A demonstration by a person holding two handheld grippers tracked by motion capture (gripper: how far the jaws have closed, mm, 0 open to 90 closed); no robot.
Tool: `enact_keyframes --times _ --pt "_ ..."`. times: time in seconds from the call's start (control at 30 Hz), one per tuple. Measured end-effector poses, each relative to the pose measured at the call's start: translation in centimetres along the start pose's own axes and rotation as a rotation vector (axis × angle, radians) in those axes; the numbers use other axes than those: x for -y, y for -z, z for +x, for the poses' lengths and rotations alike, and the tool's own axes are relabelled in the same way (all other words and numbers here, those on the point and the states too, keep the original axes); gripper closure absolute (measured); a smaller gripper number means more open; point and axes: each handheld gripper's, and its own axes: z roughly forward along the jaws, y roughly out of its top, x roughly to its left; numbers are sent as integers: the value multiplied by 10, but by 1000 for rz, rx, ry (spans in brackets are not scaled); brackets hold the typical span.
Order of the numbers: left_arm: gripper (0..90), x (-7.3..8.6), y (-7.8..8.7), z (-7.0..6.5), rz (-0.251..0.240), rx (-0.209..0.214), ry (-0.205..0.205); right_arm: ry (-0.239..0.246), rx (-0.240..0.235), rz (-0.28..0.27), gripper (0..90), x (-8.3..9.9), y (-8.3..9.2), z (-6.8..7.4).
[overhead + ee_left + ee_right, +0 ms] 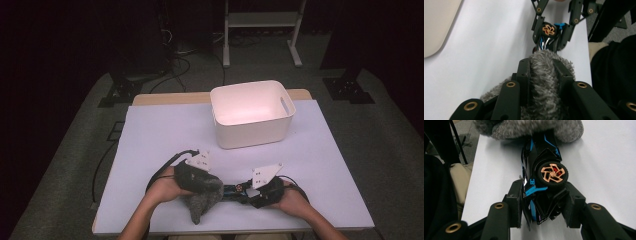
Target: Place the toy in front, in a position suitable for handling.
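My left gripper (541,61) is shut on a grey fluffy cloth (544,75), which bulges out between and around its black jaws. In the high view the cloth (200,204) lies bunched near the table's front edge under that gripper (215,187). My right gripper (542,191) is shut on the rear of a black and blue toy car (540,157) with orange wheels, held on its side. The car's nose touches or goes under the cloth (529,128). The two grippers face each other, with the car (235,190) stretched between them and the right gripper (250,192) at its right end.
A white plastic bin (252,132) with handle slots stands at the back centre of the pale table (160,135). The person's dark clothing (614,75) sits just off the front edge. Dark stands and cables lie on the floor behind.
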Motion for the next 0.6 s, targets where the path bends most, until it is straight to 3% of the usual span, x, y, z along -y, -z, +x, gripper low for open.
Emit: enact_keyframes --times 0.13,0.33,0.47,0.6 --pt "780 11 15 -1 15 -9 -7 -1 1 -2 562 0 0 0" --pt "796 33 34 0 51 -36 40 -11 1 -2 560 1 -1 -1" --pt "795 42 39 2 58 -42 63 -12 1 1 558 1 -1 -1" --pt "795 40 35 3 44 -28 60 -16 1 -1 557 1 -1 -1"
